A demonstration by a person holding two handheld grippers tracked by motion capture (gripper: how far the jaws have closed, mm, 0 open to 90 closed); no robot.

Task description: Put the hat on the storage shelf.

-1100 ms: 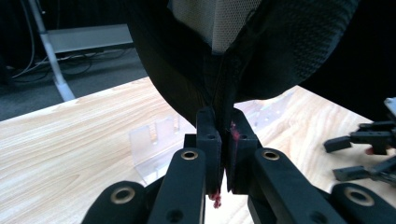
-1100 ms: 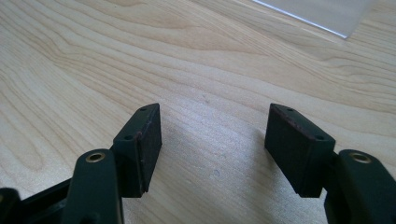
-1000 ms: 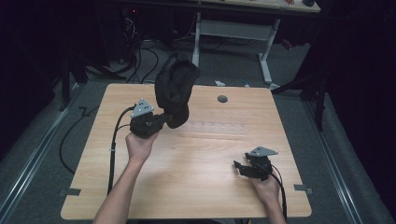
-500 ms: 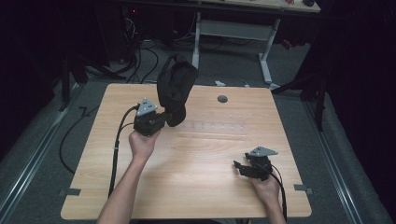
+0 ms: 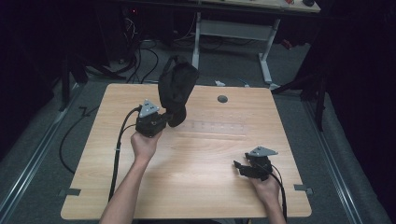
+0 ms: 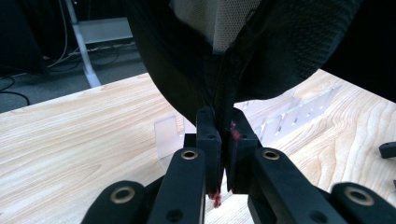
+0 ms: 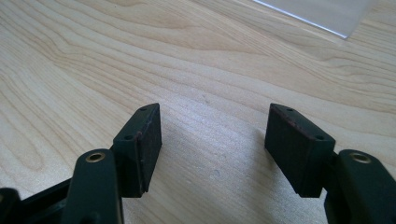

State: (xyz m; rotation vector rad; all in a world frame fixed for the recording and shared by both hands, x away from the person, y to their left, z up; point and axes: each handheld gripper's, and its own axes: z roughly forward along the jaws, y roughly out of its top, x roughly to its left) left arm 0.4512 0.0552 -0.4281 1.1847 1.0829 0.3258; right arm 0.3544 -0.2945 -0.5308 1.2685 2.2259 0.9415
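Above table centre, left gripper clamping black cap aloft.

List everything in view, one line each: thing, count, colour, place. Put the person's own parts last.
table: one, light wood, centre of the high view.
black cap: one, black with a pale mesh lining, held up over the table's far left part.
clear slotted rack: one, transparent, lying flat on the table just right of the cap.
round hole: one, grey, near the table's far edge.
white desk frame: one, white, on the floor beyond the table.
left claw: one, black, shut on the cap's edge.
right claw: one, black, jaws apart low over bare wood, near the table's right front.
forearms and hands: two, entering from the bottom edge.
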